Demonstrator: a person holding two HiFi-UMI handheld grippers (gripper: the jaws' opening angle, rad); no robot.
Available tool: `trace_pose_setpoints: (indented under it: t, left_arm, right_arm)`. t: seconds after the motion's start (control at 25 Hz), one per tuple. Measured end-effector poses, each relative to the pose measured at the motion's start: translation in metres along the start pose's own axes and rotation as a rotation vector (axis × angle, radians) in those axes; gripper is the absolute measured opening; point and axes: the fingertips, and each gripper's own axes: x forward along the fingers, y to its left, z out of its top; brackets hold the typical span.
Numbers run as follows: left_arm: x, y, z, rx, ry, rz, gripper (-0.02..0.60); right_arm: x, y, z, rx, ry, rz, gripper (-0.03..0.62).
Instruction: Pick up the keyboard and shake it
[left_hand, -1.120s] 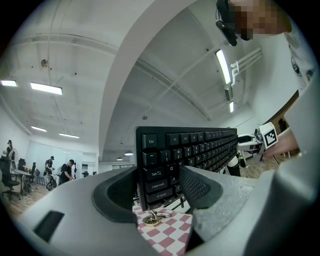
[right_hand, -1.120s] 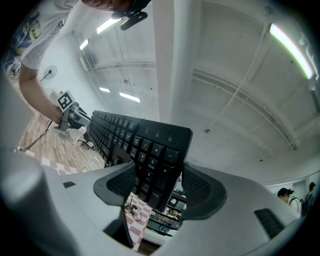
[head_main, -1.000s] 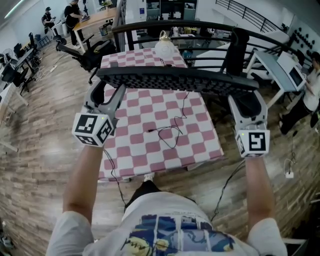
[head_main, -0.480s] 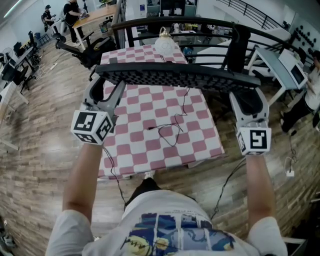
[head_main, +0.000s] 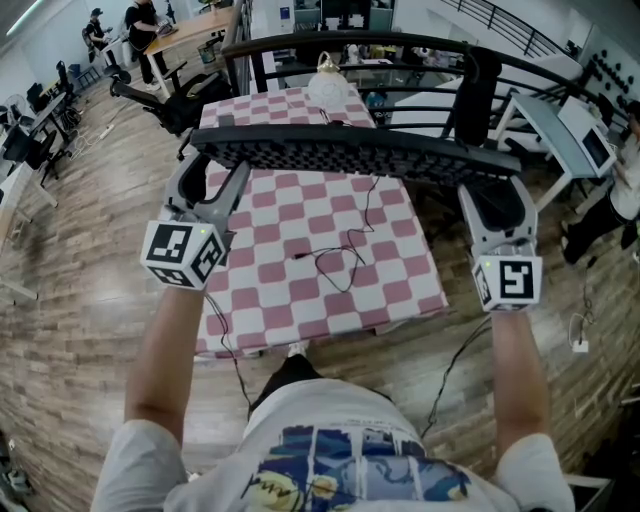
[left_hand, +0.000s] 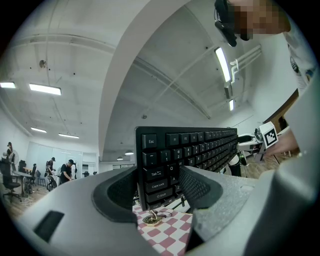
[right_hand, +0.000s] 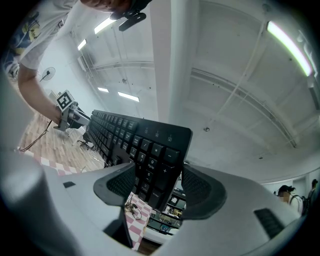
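Note:
A black keyboard (head_main: 355, 153) is held in the air above the pink-and-white checked table (head_main: 270, 290), roughly level, its long side running left to right. My left gripper (head_main: 207, 172) is shut on its left end, and my right gripper (head_main: 490, 192) is shut on its right end. In the left gripper view the keyboard (left_hand: 192, 150) stands on edge between the pads of the left gripper (left_hand: 157, 189), Esc key uppermost. In the right gripper view the number-pad end of the keyboard (right_hand: 142, 145) sits between the pads of the right gripper (right_hand: 155, 189).
A thin black cable (head_main: 340, 262) lies coiled on the tablecloth under the keyboard. A white rounded object (head_main: 328, 90) stands at the table's far end. A dark railing (head_main: 400, 50) runs behind, an office chair (head_main: 165, 105) stands at far left, and a desk (head_main: 560, 140) at right.
The keyboard and both grippers have shifted slightly up and away in the head view since a second ago; over the last half second they hardly move.

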Motion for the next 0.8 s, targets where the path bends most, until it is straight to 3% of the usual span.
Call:
trace_pose_setpoints:
  t: [0.8]
  left_arm:
    - [0.0052, -0.0073, -0.0065, -0.007, 0.009, -0.004, 0.256]
  right_arm:
    - [-0.0012, -0.0056, -0.0055, -0.003, 0.014, -0.004, 0.287]
